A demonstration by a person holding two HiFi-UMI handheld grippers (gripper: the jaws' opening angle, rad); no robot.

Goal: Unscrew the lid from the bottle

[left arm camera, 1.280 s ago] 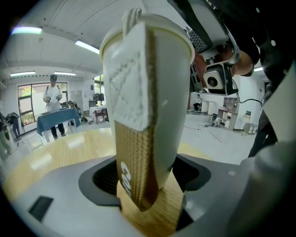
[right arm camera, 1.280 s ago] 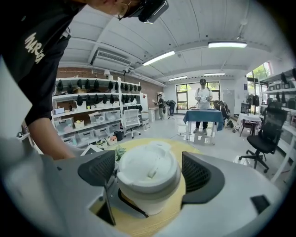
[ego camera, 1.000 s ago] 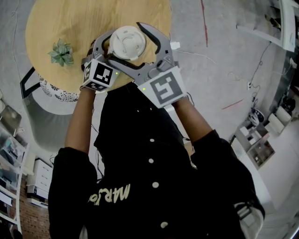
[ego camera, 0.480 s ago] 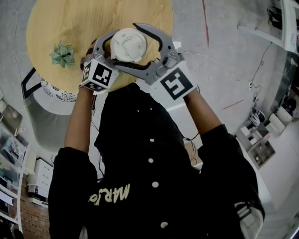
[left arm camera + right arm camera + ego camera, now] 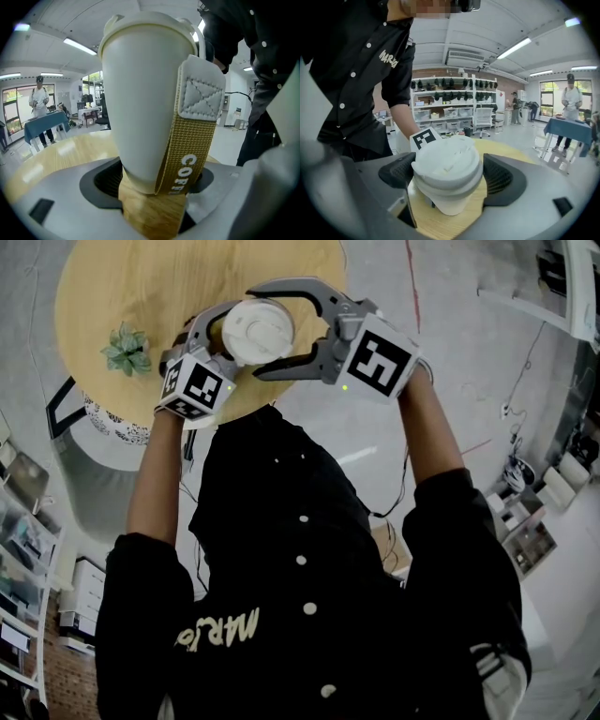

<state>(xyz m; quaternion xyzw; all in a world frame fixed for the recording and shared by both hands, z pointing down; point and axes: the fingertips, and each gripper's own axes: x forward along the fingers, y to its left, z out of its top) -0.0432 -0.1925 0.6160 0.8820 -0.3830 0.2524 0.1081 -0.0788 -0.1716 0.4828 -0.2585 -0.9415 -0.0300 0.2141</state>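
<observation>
A round table (image 5: 141,287) with a pale wooden top stands on a grey concrete floor (image 5: 450,362). Near the table's left edge sits a small green spiky-leaved plant (image 5: 126,346). A white, dark-patterned rounded object (image 5: 112,423), too unclear to identify, shows under the table's near rim.

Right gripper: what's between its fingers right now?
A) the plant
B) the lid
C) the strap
B: in the right gripper view the white lid sits between the right gripper's fingers.
</observation>
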